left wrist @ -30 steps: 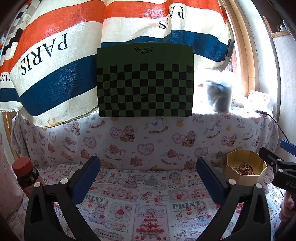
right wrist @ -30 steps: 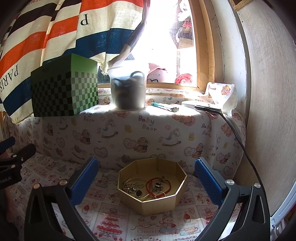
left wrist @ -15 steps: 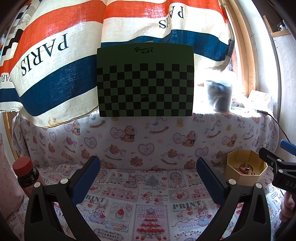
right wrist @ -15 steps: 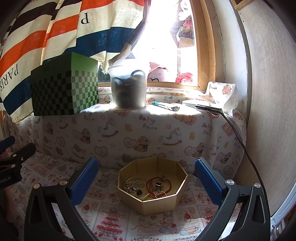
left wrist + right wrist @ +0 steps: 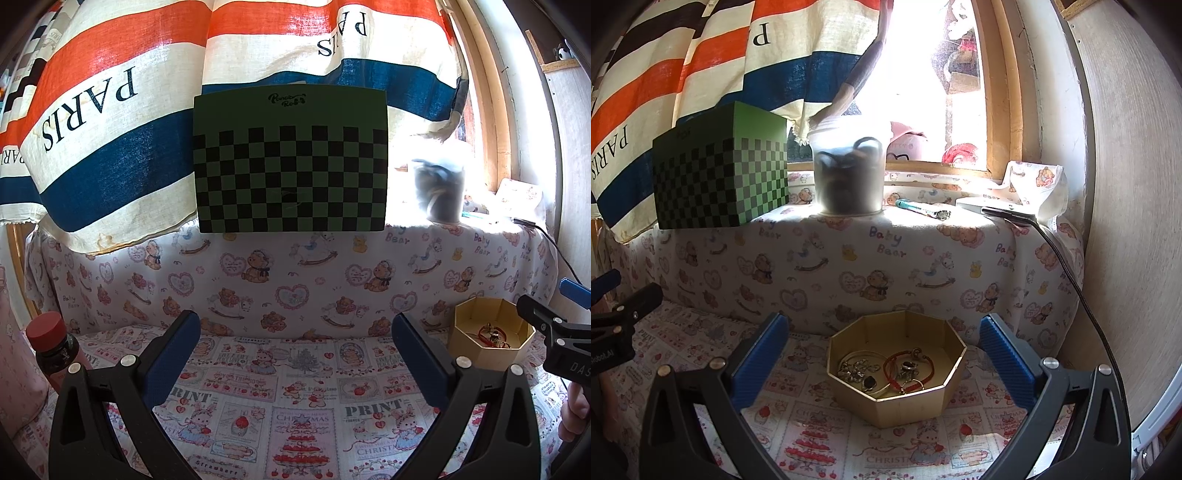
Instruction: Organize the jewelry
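In octagonal gold box (image 5: pixel 905 400), tangled jewelry (image 5: pixel 886 371), red cord bracelet, both grippers (image 5: pixel 882 354) spread.

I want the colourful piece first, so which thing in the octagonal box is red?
The red cord bracelet, looped at the right of the octagonal box; the chains beside it are silvery metal.

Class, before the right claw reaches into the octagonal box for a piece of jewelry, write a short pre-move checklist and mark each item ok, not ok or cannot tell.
1. Right claw open, holding nothing: ok.
2. Octagonal box between its fingers' line, uncovered: ok.
3. Red cord bracelet visible, lying on top: ok.
4. Bracelet free of the silver chain: cannot tell, they overlap.
5. Left claw open, apart from the box: ok.
6. Destination for sorted pieces in view: not ok.
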`<state>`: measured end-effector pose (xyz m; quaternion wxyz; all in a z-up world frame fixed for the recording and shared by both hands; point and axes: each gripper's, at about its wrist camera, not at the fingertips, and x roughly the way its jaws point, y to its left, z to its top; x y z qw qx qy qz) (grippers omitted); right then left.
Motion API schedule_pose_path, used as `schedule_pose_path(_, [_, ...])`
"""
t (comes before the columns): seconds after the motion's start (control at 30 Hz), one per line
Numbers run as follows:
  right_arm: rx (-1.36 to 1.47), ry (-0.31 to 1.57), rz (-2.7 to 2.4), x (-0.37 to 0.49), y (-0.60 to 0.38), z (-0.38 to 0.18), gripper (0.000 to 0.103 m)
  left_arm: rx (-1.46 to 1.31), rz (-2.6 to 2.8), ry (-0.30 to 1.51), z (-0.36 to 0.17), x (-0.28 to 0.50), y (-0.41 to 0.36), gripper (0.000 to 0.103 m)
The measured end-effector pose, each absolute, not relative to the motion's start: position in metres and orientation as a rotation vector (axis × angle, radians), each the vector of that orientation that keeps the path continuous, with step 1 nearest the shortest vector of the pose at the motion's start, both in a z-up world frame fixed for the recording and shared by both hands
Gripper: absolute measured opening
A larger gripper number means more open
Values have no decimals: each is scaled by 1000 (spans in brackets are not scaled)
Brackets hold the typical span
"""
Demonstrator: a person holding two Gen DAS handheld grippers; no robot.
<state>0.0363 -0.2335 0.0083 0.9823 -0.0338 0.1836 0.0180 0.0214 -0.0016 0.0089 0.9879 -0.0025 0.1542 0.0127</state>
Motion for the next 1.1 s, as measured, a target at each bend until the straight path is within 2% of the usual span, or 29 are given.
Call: schedule_pose_path(1.1, [-61, 376, 34, 37, -234, 8, 103, -2, 22, 312, 9, 21, -1, 103])
